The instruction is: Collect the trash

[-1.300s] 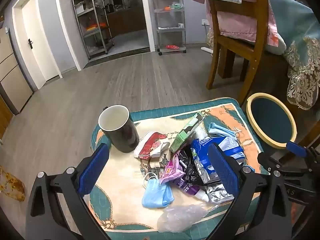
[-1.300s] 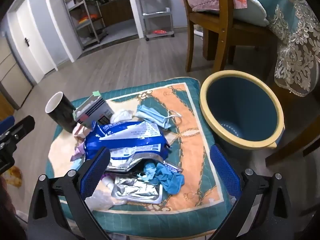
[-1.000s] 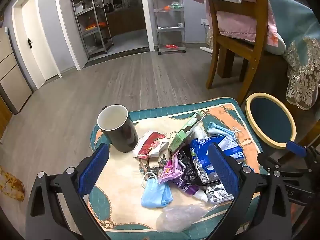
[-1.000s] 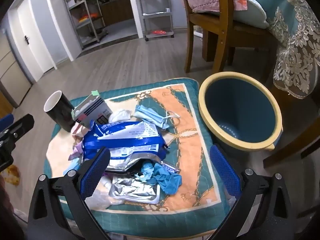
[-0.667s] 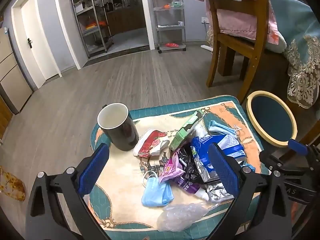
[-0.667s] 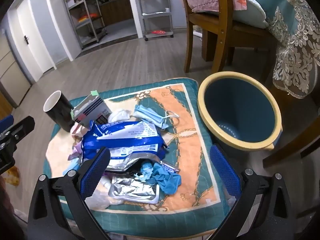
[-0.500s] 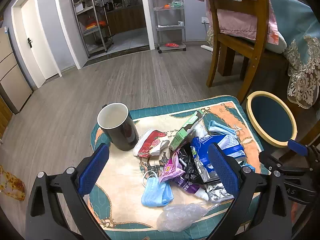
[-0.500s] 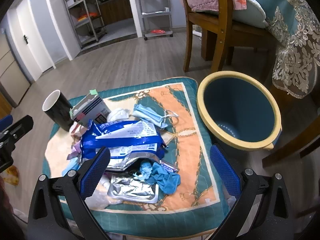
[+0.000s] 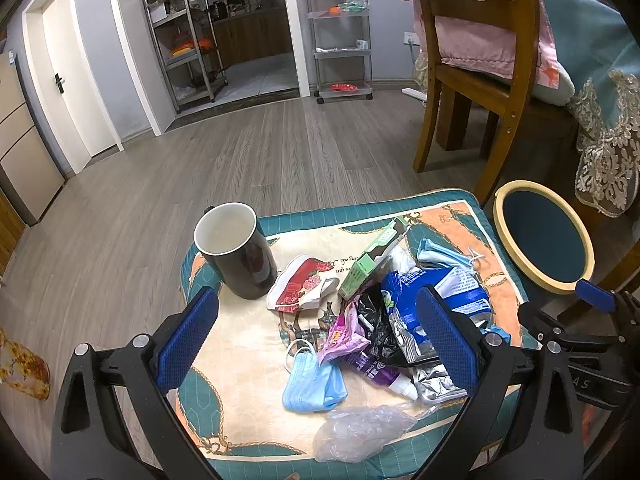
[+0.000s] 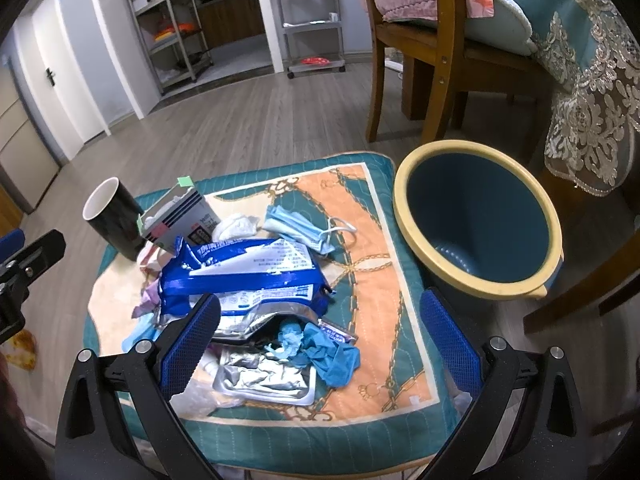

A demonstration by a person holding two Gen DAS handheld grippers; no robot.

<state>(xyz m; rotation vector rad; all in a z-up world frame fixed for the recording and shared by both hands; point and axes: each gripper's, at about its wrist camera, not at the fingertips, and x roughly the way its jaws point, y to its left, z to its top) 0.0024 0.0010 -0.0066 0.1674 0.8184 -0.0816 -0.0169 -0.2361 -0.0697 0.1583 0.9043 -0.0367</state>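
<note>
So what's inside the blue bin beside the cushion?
The bin shows only bare blue wall and a ribbed patch of floor; no trash visible. Its near rim hides the rest of the bottom.

Glossy black mug (image 9: 240, 256), crinkled foil pouch (image 10: 264, 376), quilted cloth mat (image 10: 384, 280).

Mug (image 9: 236, 250) stands at mat's (image 9: 248, 364) left rear corner. Trash pile (image 10: 256, 280) lies on mat, right of mug. Bin (image 10: 476, 216) on floor just beside mat's right edge, chair (image 10: 424, 40) behind it
</note>
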